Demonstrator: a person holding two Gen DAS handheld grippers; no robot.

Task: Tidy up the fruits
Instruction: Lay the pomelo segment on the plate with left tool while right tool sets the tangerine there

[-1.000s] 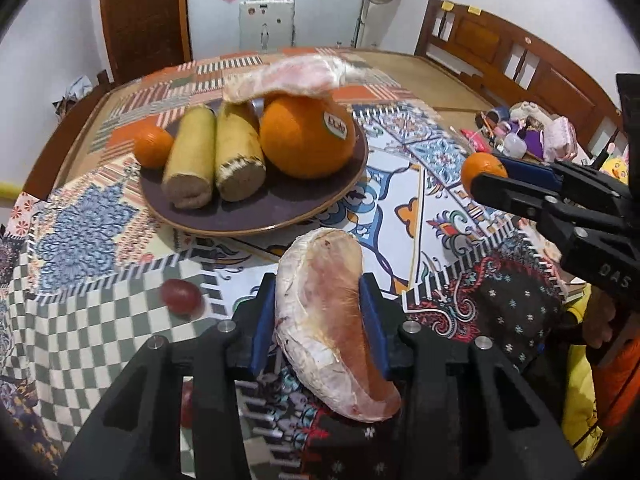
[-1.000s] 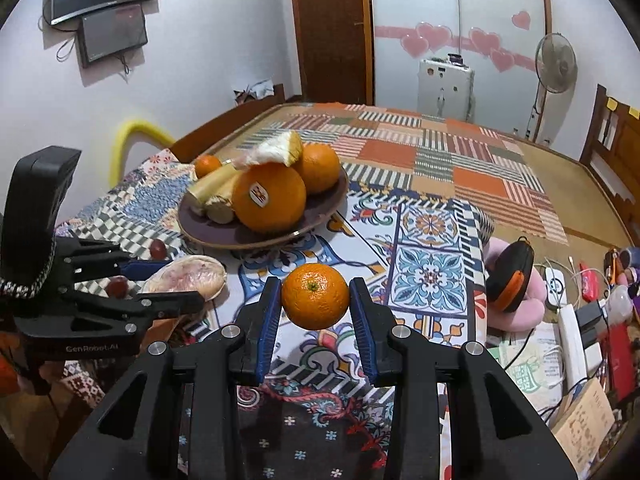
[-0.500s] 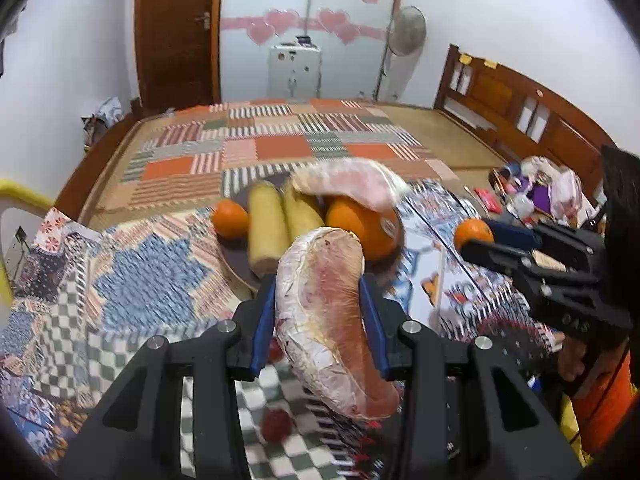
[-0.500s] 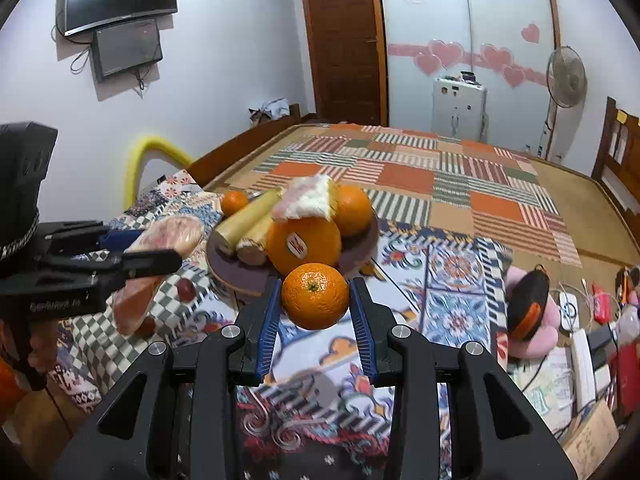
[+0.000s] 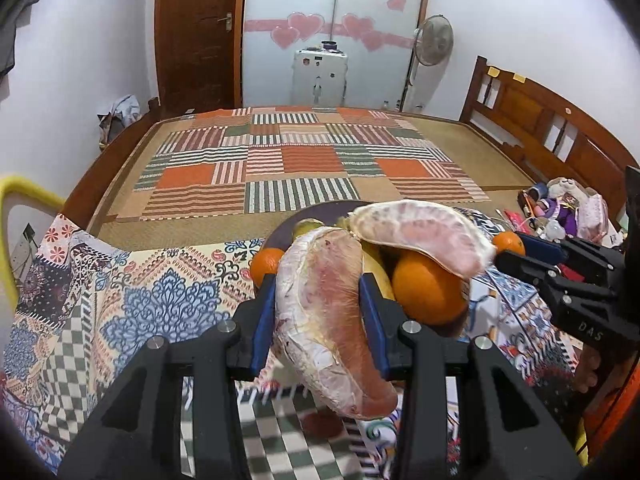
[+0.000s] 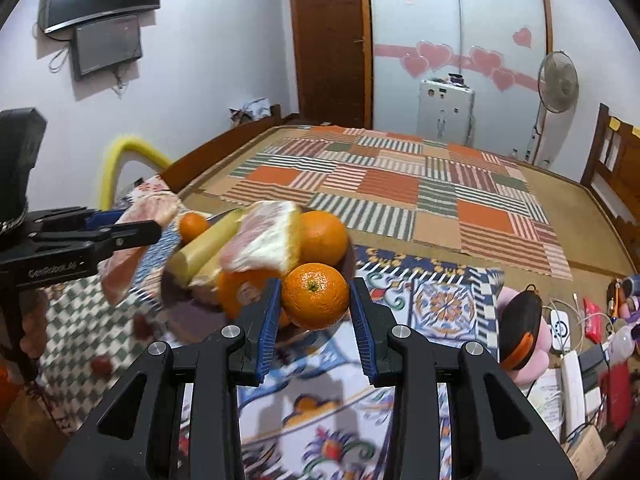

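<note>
Pink pomelo wedge (image 5: 328, 320) sits clamped in the left gripper (image 5: 320, 312); right gripper (image 6: 316, 308) clamps a mandarin (image 6: 315, 295).

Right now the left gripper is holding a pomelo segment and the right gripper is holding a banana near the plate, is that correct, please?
Not quite. The right gripper is shut on a small orange, not a banana, as the right wrist view shows. The left gripper does hold the pomelo segment, and both are near the plate.

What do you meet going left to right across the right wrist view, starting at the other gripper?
left gripper holding the pomelo segment → small orange on the plate → mandarin in the right gripper → black and orange headphones
</note>
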